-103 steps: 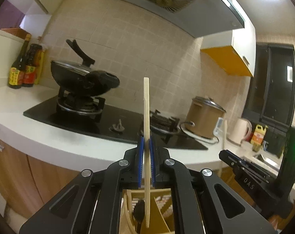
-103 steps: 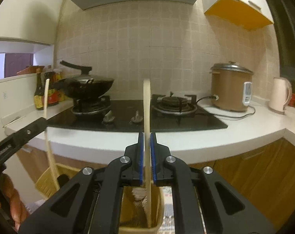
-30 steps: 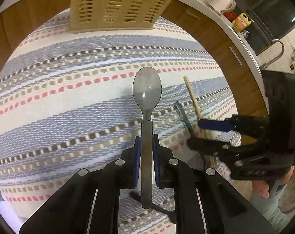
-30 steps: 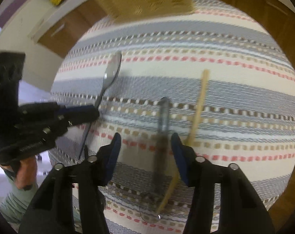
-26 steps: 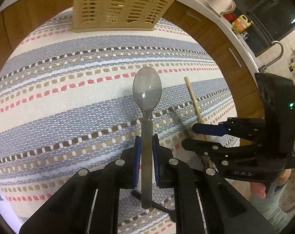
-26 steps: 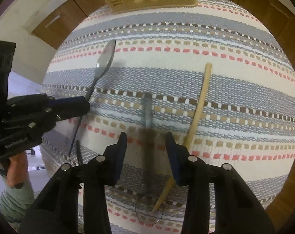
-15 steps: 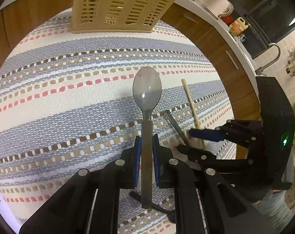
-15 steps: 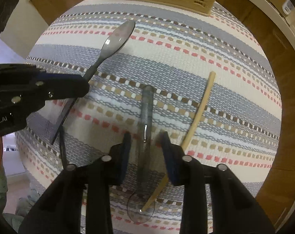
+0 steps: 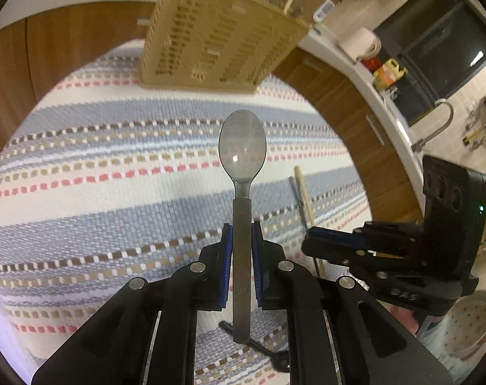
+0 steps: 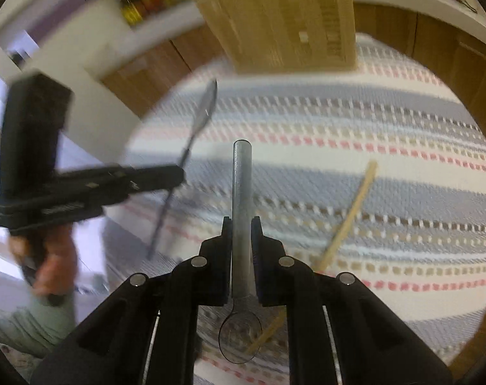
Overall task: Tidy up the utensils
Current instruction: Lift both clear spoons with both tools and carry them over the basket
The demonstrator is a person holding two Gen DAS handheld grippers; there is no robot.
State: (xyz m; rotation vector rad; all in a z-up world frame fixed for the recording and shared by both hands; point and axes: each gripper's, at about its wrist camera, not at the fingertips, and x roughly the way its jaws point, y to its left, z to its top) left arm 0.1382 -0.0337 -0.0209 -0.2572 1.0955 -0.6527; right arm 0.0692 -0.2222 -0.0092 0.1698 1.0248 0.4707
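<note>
Left tongs: the left gripper is clenched on the flat handle of a metal spoon, bowl pointing away from the hand and held clear above the striped cloth.

Right tongs: the right gripper has its jaws closing on the handle of a second spoon; the pads look to be pressing it already. This one is held the other way round, its bowl hanging back beneath the jaws.

Motion blur: the right view is smeared, so I would not swear whether that second spoon is fully off the cloth, though it seems to be.

What remains on the cloth: a wooden chopstick lies slantwise just beside the right tongs, untouched. A thin dark item lies alongside it in the left view, too slim to name.

Holder: the beige slotted utensil basket stands at the far edge of the cloth, well apart from both hands, with a few sticks and handles already poking out of its top.

Step in hand: both spoons picked up, neither yet stowed.

Next move calls for: carrying each spoon over to the basket, tipping it upright and lowering it into a compartment before letting go; the right spoon may need turning, since its bowl faces the hand.

Risk: two tools arriving at one basket together could knock each other.
</note>
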